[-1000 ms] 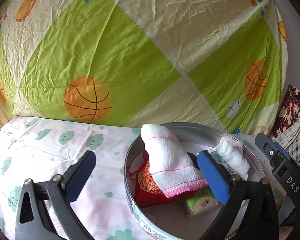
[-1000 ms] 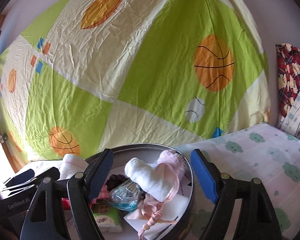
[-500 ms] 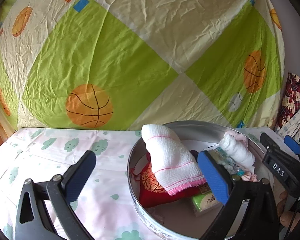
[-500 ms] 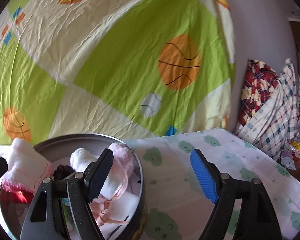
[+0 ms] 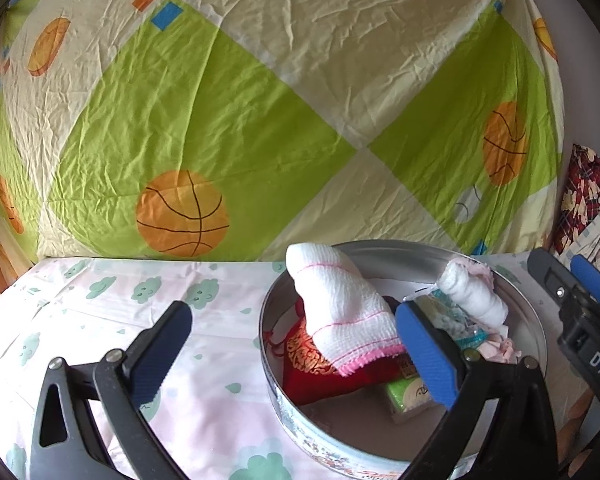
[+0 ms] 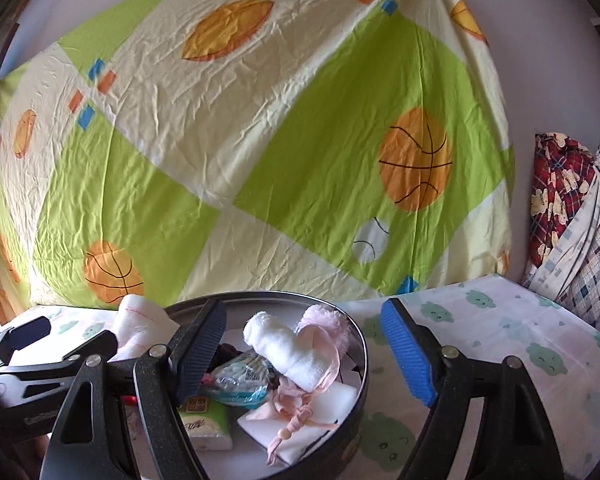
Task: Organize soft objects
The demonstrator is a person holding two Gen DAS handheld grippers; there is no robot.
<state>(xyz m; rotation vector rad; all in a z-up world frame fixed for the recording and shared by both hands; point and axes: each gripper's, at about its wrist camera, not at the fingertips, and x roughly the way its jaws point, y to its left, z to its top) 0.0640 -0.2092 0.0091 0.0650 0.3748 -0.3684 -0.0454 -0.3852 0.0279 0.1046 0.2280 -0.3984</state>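
Observation:
A round metal tin on the bed holds soft things: a white cloth with pink trim, a red embroidered pouch, a rolled white towel, a pink fluffy item, a green tissue pack and a blue-green packet. My left gripper is open and empty, hovering at the tin's left rim. My right gripper is open and empty over the tin's right side.
The tin sits on a white sheet with green cloud prints. A green and cream basketball-print cloth hangs behind. Plaid fabrics are piled at the right.
My right gripper swung right away from the tin half a second ago and has come back over it. My left gripper has barely shifted. Both stay open.

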